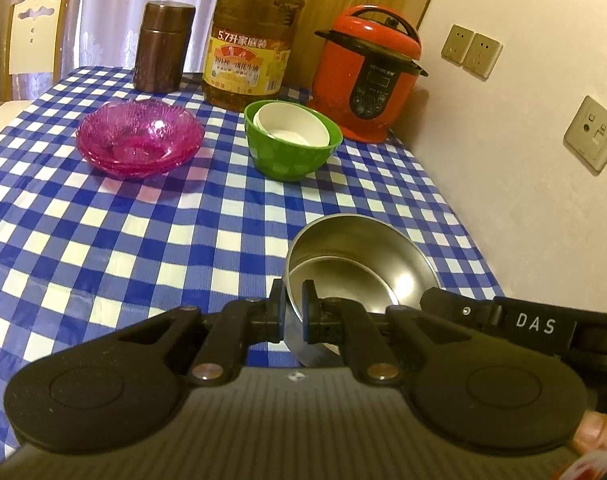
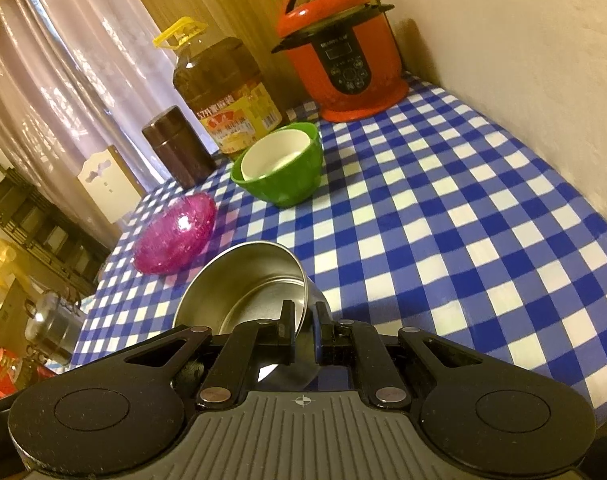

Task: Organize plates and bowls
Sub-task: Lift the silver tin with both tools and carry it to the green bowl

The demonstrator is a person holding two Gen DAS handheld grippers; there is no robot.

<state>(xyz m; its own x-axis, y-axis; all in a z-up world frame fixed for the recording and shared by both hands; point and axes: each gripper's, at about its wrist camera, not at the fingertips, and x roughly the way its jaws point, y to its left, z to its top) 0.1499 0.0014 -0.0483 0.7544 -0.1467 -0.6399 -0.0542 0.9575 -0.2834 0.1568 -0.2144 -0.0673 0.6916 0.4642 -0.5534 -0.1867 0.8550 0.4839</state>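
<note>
A steel bowl point(image 1: 359, 264) with a second rim showing inside it hangs tilted just above the checked cloth, held from two sides. My left gripper point(image 1: 293, 300) is shut on its near rim, one finger inside the wall and one outside. In the right wrist view my right gripper point(image 2: 303, 320) is shut on the steel bowl's point(image 2: 243, 280) rim in the same way. Stacked pink glass bowls point(image 1: 139, 140) sit at the back left. Beside them stands a green bowl point(image 1: 293, 160) with a white bowl point(image 1: 291, 124) nested in it.
Along the table's far edge stand a brown canister point(image 1: 163, 48), a big oil bottle point(image 1: 251, 40) and a red pressure cooker point(image 1: 367, 76). A wall with sockets point(image 1: 471, 50) borders the table point(image 1: 103, 240) on the right. A chair back point(image 1: 35, 32) shows at far left.
</note>
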